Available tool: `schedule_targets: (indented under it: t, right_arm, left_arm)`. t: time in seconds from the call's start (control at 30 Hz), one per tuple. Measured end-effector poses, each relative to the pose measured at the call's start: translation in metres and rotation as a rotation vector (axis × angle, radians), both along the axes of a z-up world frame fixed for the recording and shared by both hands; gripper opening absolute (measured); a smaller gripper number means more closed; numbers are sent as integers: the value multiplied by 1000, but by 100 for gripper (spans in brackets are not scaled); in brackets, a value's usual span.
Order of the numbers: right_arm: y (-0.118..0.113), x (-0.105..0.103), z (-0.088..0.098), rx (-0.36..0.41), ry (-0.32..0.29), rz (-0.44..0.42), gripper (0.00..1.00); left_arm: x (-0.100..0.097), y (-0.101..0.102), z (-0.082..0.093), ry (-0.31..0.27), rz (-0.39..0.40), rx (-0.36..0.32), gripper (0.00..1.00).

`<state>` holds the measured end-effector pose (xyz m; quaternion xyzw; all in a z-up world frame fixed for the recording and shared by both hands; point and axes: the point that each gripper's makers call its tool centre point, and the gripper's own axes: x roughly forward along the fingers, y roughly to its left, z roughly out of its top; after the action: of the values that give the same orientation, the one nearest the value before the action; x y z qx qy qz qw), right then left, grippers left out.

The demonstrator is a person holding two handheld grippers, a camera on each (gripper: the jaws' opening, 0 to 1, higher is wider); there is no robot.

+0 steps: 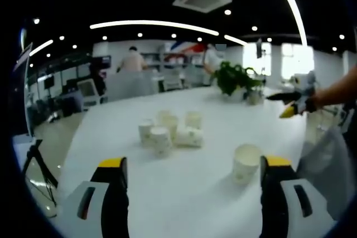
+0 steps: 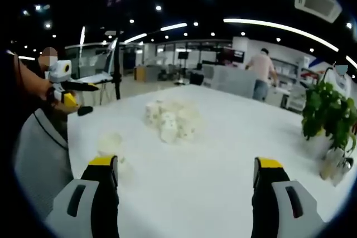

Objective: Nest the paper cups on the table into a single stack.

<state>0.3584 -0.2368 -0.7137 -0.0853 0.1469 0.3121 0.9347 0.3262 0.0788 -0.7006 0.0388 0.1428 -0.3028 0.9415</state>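
Several white paper cups (image 1: 170,132) stand bunched at the middle of the white table (image 1: 184,193); one in the bunch lies on its side. A single upright cup (image 1: 246,163) stands apart, close to my left gripper's right jaw. My left gripper (image 1: 192,174) is open and holds nothing, short of the cups. In the right gripper view the bunch (image 2: 170,118) sits ahead and the lone cup (image 2: 110,144) is by the left jaw. My right gripper (image 2: 184,171) is open and holds nothing; it also shows at the right of the left gripper view (image 1: 290,104).
A potted green plant (image 1: 234,79) stands at the table's far side, and appears again (image 2: 326,121) at the right. A grey chair back (image 2: 39,154) is at the table's edge. People and desks are in the office behind. A tripod (image 1: 39,165) stands on the floor.
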Motion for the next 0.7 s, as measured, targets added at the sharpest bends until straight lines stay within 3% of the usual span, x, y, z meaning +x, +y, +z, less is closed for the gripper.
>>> schedule_targets:
  t: [0.1, 0.2, 0.53, 0.6, 0.67, 0.7]
  right_arm:
    - [4, 5, 0, 7, -7, 10, 100]
    - [7, 11, 2, 13, -11, 15, 100]
    - [12, 33, 7, 24, -26, 23, 99]
    - [15, 37, 6, 16, -26, 29, 99]
    - [19, 42, 7, 14, -23, 33, 99]
    - [20, 43, 8, 15, -24, 33, 99]
  left_arm:
    - [-1, -1, 3, -18, 1, -4, 98]
    - [-3, -1, 0, 10, -5, -11, 98]
    - [2, 1, -3, 11, 21, -2, 99]
    - [4, 3, 3, -7, 48, -6, 98]
    - [6, 3, 19, -74, 65, -40, 98]
    - [5, 3, 19, -69, 66, -41, 98]
